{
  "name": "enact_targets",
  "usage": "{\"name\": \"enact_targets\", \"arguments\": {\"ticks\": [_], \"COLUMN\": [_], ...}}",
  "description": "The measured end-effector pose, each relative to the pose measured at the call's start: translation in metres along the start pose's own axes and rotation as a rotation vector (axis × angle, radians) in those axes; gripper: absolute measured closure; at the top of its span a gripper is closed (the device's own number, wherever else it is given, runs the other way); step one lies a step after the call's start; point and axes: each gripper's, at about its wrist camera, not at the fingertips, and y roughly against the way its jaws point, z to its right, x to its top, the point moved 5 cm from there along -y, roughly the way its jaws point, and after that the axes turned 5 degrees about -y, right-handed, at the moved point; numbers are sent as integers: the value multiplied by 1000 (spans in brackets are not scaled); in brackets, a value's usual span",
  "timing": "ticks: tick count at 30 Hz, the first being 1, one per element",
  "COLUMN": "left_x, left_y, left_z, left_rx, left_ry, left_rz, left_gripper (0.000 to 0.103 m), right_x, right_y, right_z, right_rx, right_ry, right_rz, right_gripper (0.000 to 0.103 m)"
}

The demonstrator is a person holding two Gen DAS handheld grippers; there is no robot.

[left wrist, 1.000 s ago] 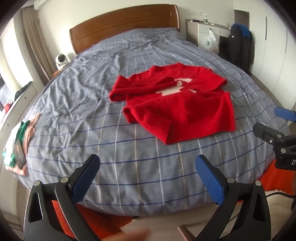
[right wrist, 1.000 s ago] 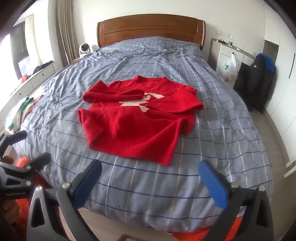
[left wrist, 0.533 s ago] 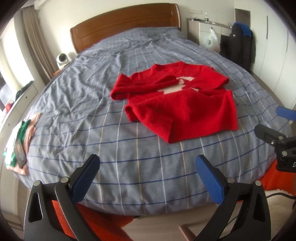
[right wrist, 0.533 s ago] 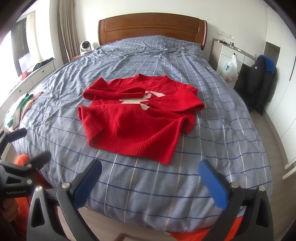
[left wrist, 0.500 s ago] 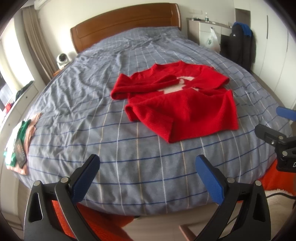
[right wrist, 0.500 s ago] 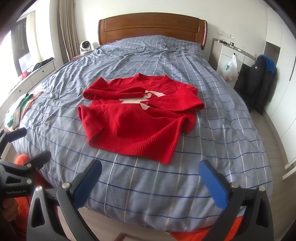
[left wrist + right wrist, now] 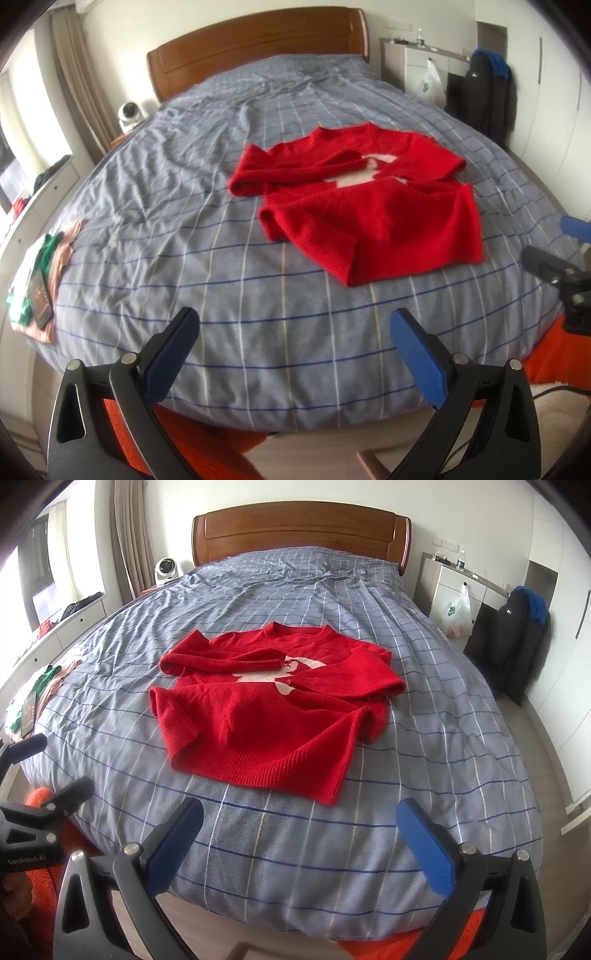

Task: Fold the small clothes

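Red sweater is laid in the middle of the bed, both sleeves crossed over the chest and its ribbed hem turned toward the foot edge. Bare checked cover is seen on every side of it: a broad band toward the wooden headboard, wide strips left and right, and a narrower strip between the hem and the foot edge. A small pile of clothes is kept at the bed's left edge, well apart from the sweater. Both grippers are held off the foot edge, above the cover's drop. The left gripper is spread wide and nothing is gripped. The right gripper is likewise spread wide, with nothing between its blue pads.
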Motion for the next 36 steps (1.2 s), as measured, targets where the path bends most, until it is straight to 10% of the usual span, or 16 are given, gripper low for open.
{"name": "enact_targets", "arguments": {"ticks": [36], "left_x": [-7], "left_y": [-9], "left_z": [4], "left_rx": [-187], "left_ry": [48], "left_rz": [-61], "left_gripper": [0], "right_x": [-8], "right_y": [-9], "right_z": [-5], "right_rx": [-15], "right_ry": [11], "right_rz": [-45], "right_gripper": [0]}}
